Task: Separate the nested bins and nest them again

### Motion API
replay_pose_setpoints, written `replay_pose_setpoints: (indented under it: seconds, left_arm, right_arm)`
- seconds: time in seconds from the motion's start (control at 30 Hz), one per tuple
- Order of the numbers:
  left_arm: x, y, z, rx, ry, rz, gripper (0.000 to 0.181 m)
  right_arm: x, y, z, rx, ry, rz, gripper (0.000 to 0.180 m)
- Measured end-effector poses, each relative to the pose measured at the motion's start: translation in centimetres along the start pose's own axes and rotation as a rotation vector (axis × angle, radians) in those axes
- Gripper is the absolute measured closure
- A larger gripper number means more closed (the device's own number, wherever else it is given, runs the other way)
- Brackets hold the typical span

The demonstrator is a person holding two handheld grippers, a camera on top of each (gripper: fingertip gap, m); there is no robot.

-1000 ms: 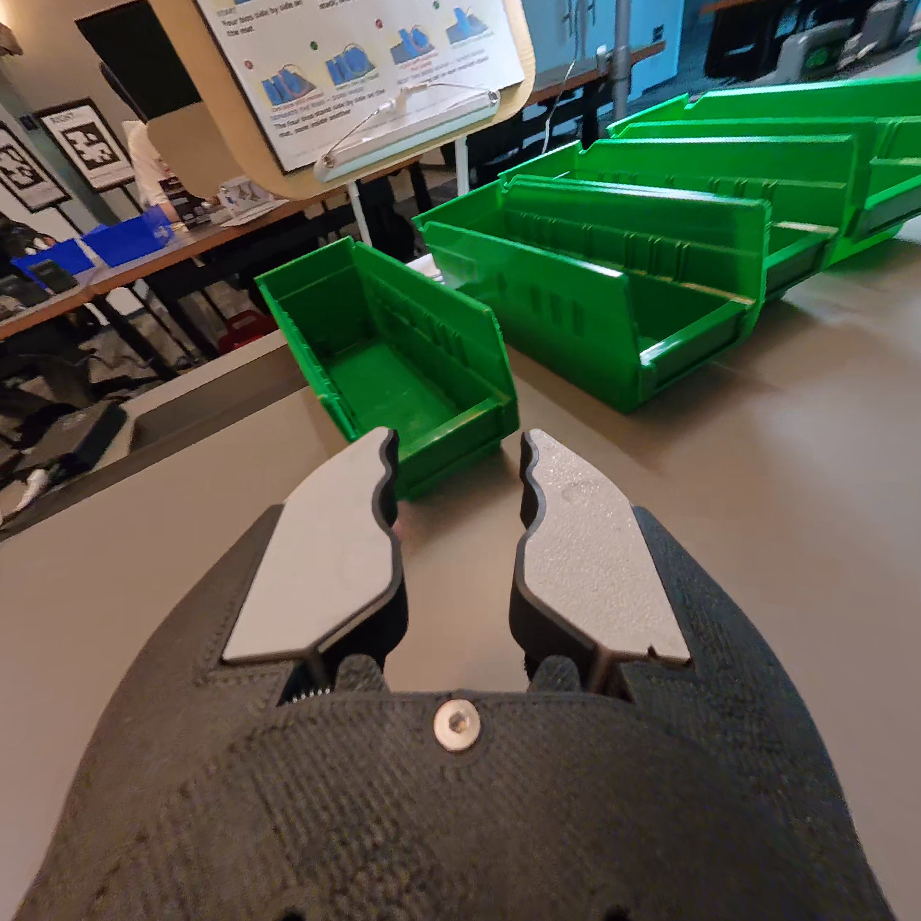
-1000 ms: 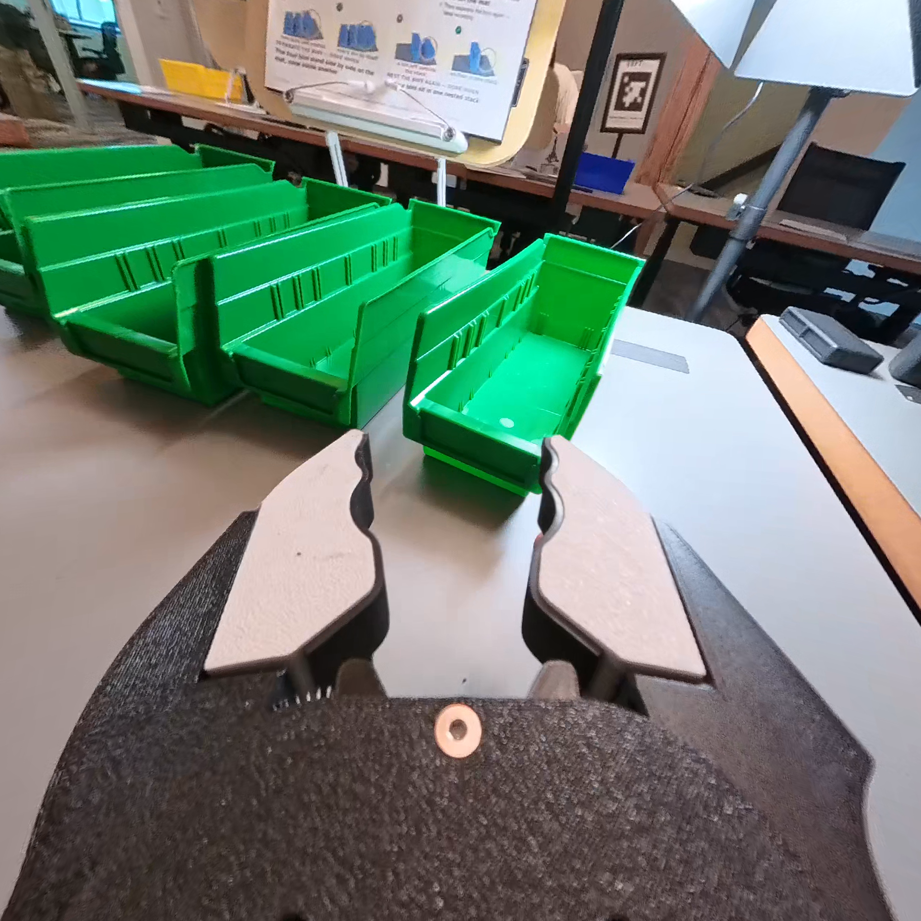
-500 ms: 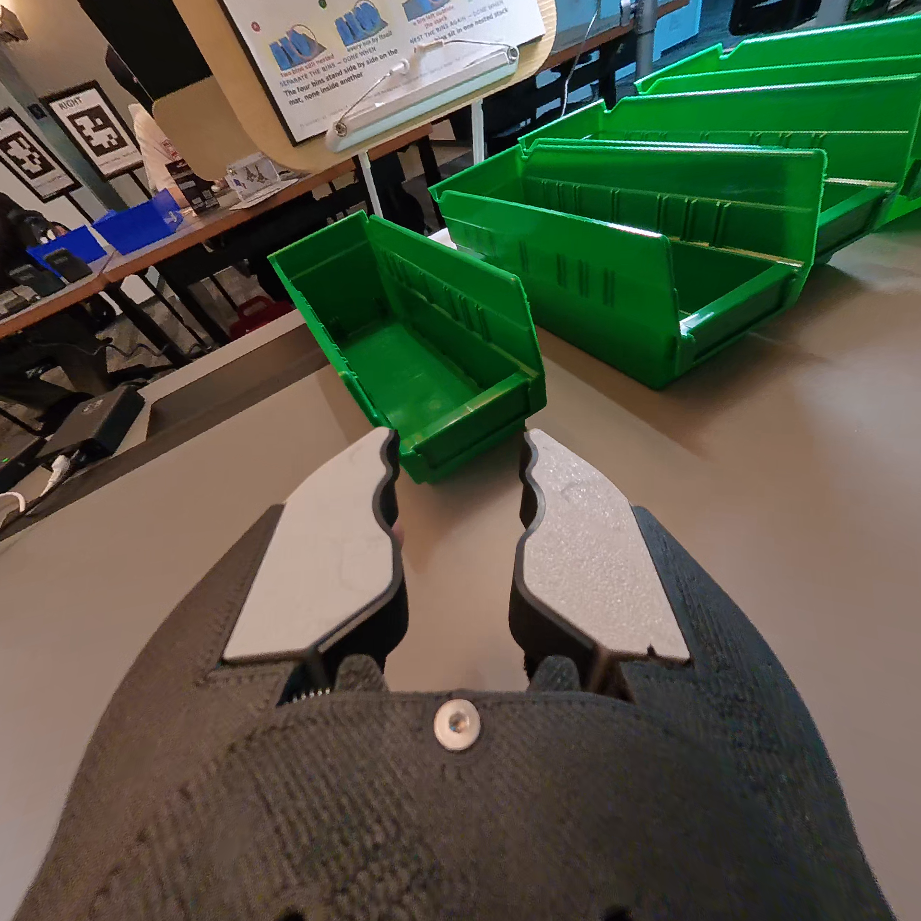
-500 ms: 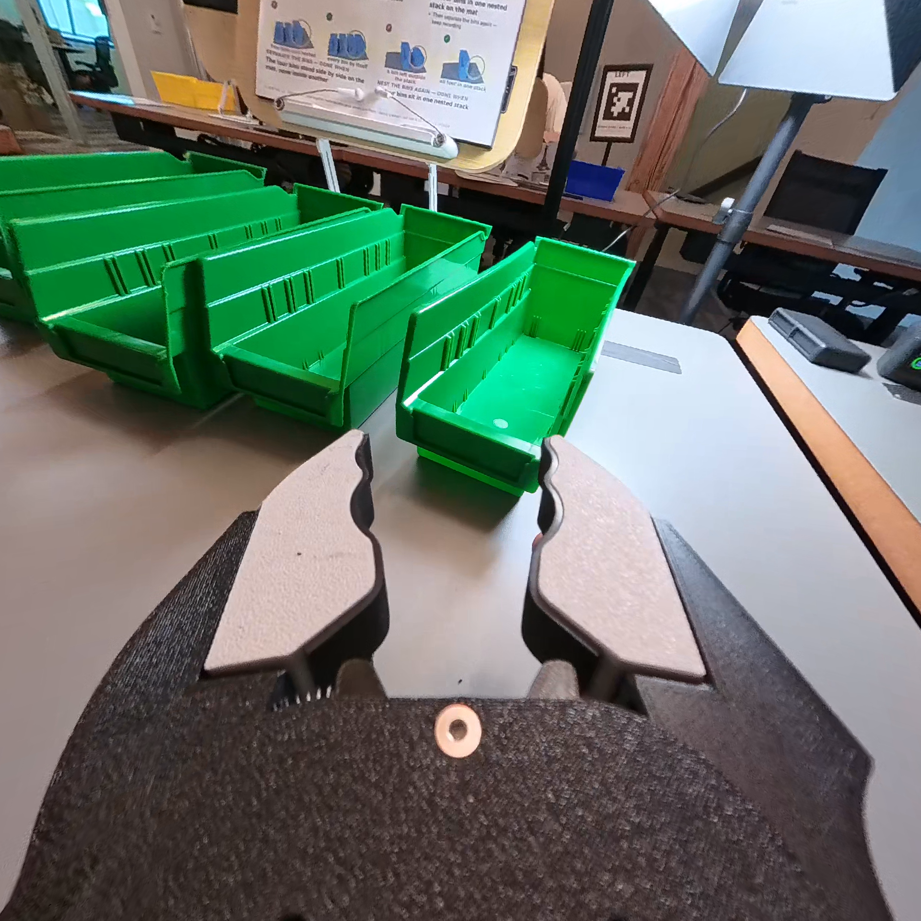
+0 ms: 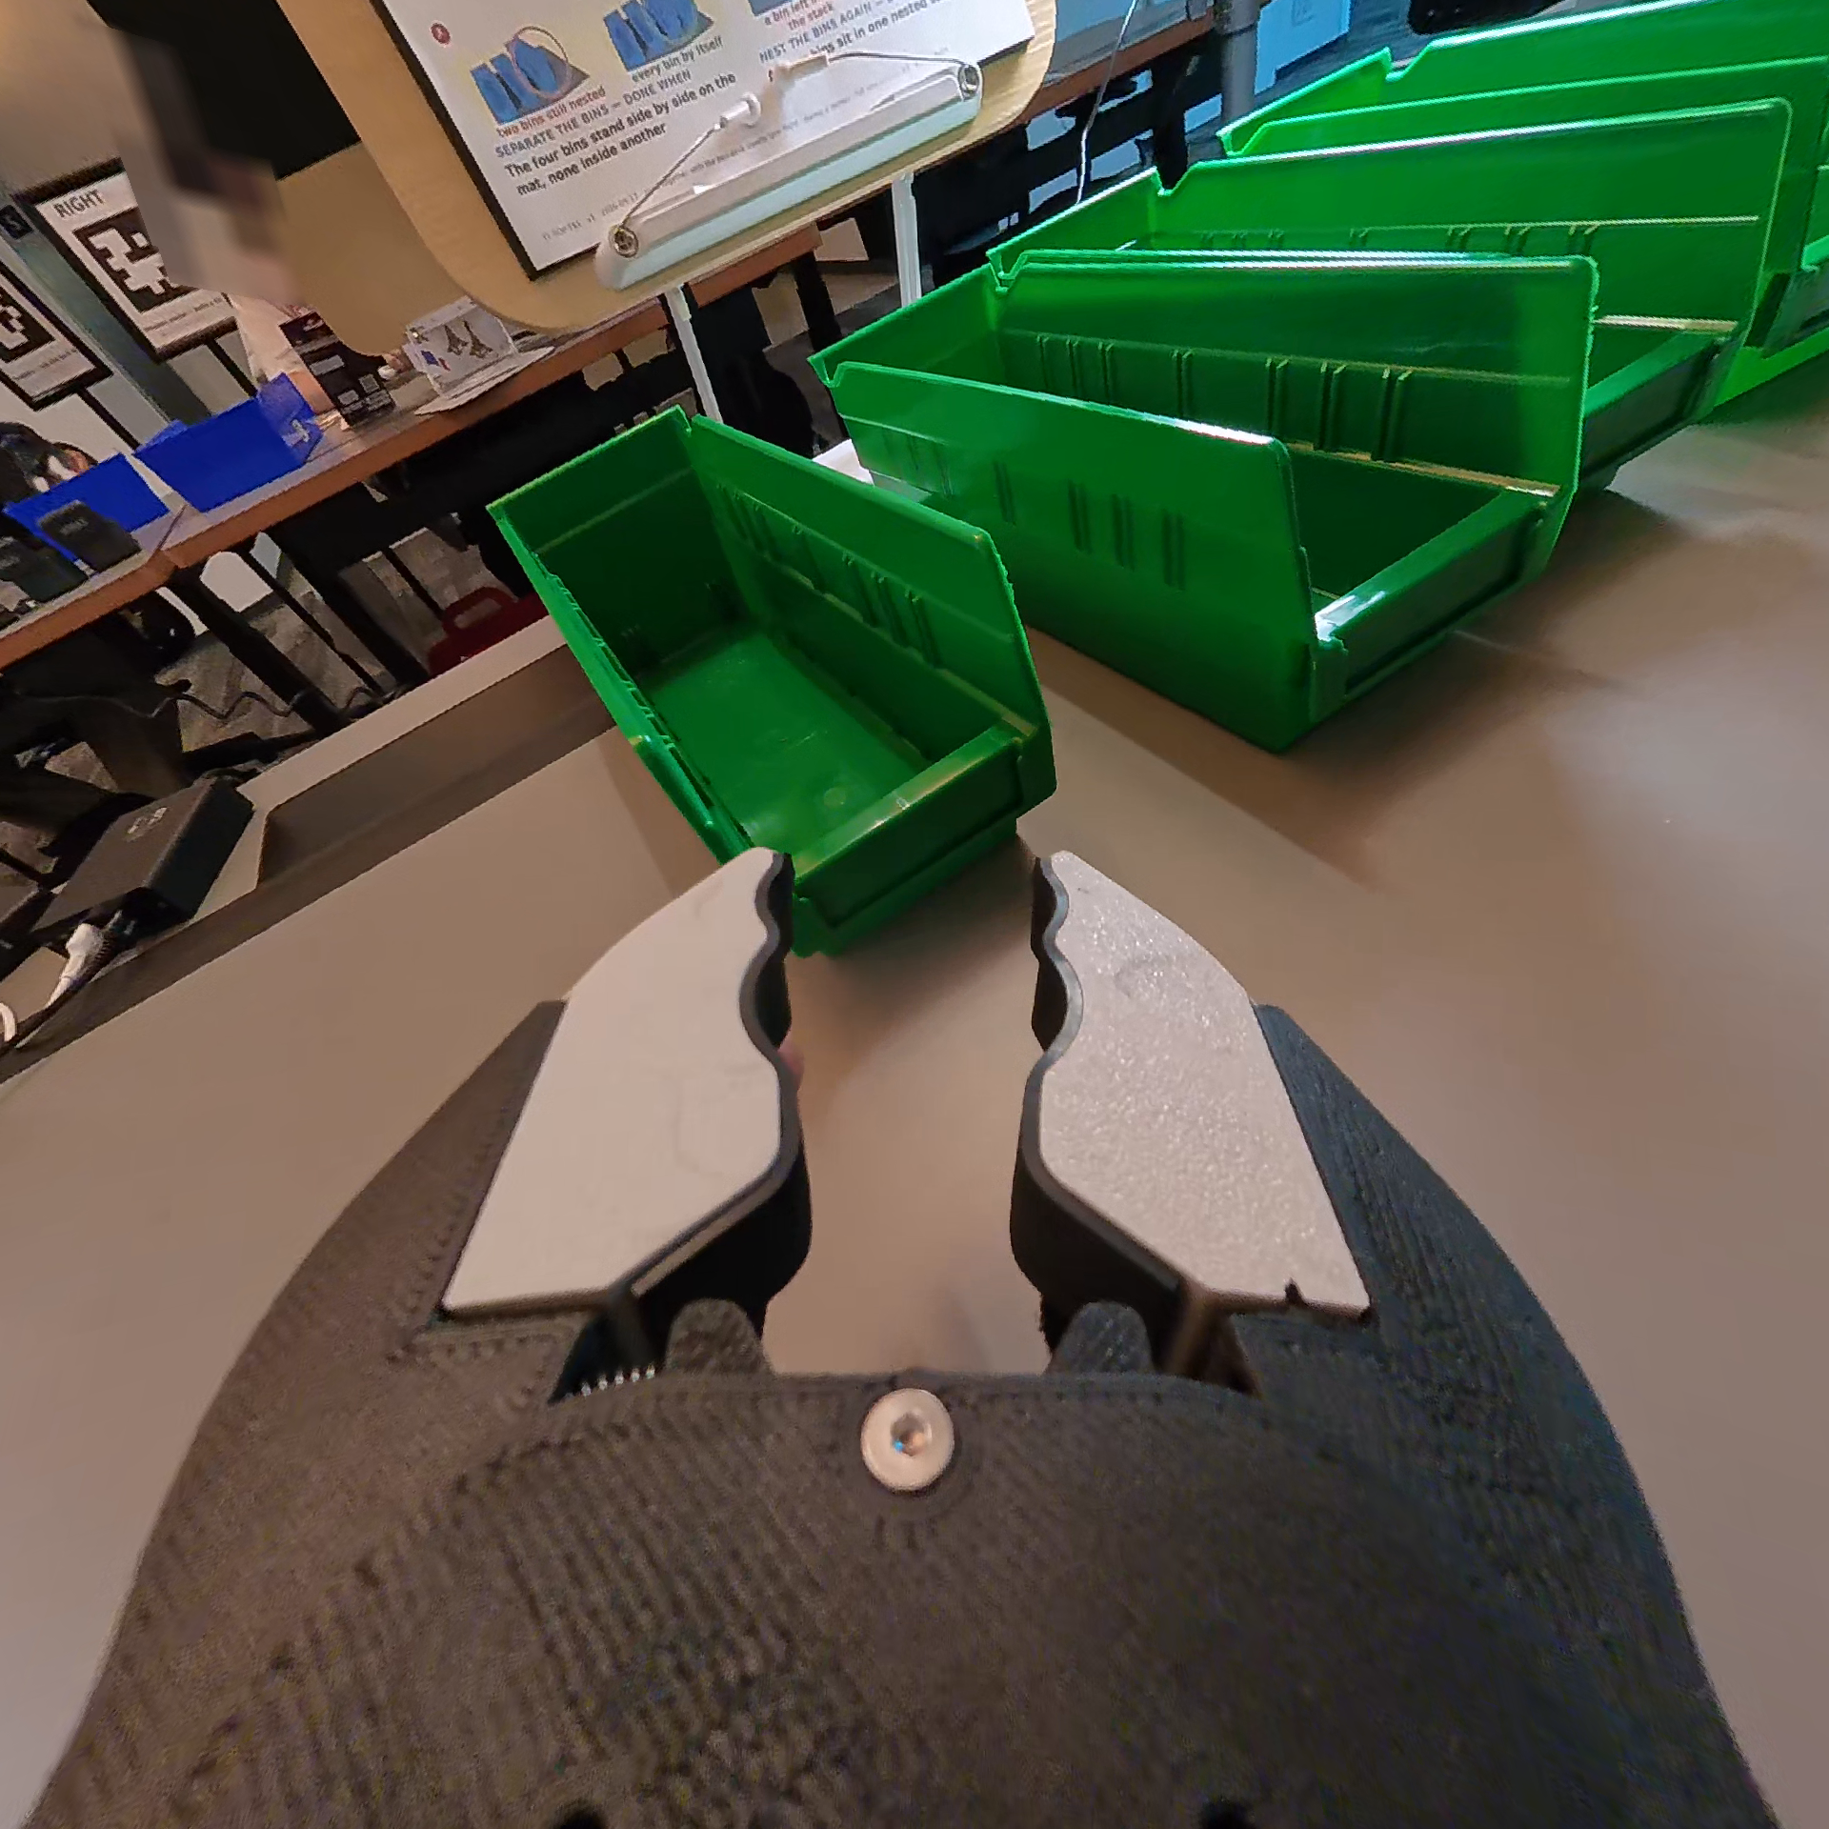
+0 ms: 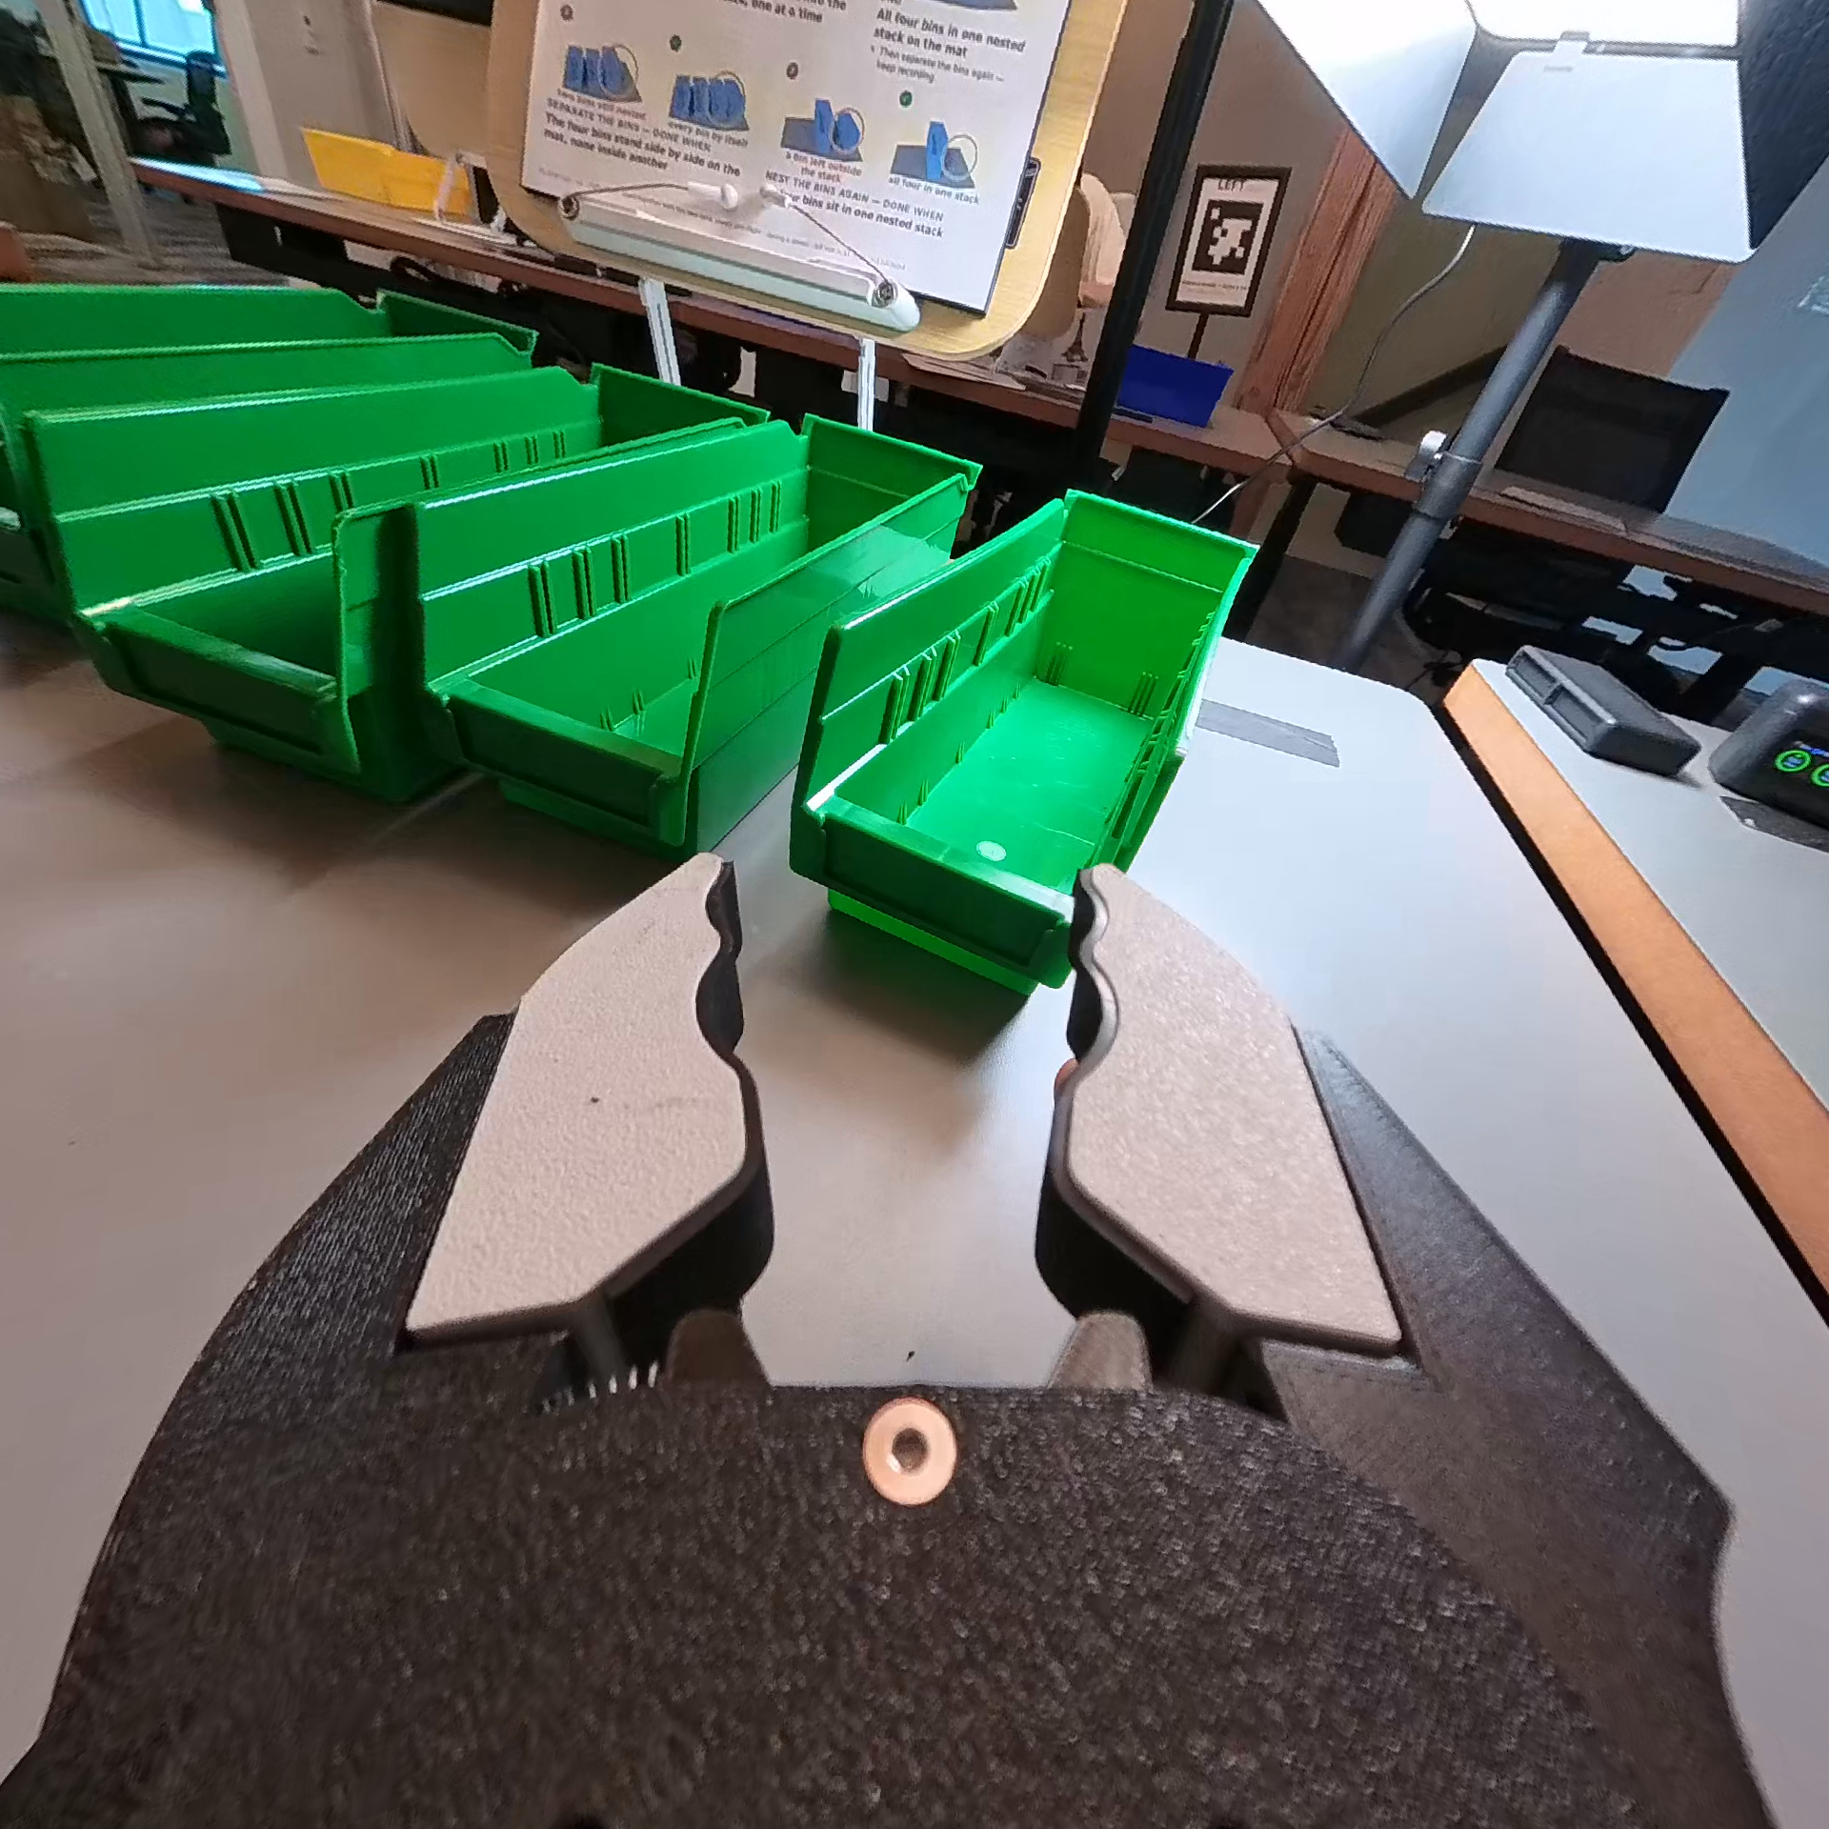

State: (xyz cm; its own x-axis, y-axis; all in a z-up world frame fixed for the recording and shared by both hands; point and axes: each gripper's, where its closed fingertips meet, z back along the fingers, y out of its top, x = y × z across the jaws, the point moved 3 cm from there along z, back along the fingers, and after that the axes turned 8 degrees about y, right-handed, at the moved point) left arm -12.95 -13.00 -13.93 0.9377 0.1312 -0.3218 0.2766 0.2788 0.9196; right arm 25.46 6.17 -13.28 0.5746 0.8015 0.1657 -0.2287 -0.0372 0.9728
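Our left tongs [image 5: 911, 920] and right tongs [image 6: 903, 925] both hover spread and empty, the smallest bin [image 5: 792, 693] just ahead of each and larger bins [image 6: 614, 633] alongside it, set apart, we judge, for re-nesting.

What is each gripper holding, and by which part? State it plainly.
Nothing is held. The left gripper and the right gripper are both open and empty, short of the small green bin on the table.
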Motion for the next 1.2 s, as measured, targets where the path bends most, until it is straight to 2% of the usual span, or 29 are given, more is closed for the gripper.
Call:
replay_pose_setpoints:
  seconds: [0.43,0.8,1.1,1.17,1.2]
  left_arm:
    - [1.1,-0.1,-0.4,-0.048,-0.045,-0.046,0.140]
    - [1.8,1.1,-6.3,-0.238,-0.134,-0.498,0.144]
    - [0.9,-2.8,-9.7,-0.590,-0.279,-0.795,0.133]
    - [0.5,-3.8,-10.3,-0.640,-0.267,-0.812,0.137]
    - [0.3,-4.2,-10.6,-0.643,-0.250,-0.821,0.145]
  right_arm:
    - [-0.5,0.0,-0.1,-0.010,0.016,0.038,0.114]
    - [-0.9,0.0,-0.1,-0.010,0.038,0.052,0.115]
    - [-1.2,0.1,0.0,0.001,0.061,0.066,0.115]
    - [-1.3,0.2,0.2,0.014,0.061,0.069,0.115]
    - [-1.3,0.3,0.3,0.020,0.061,0.069,0.115]
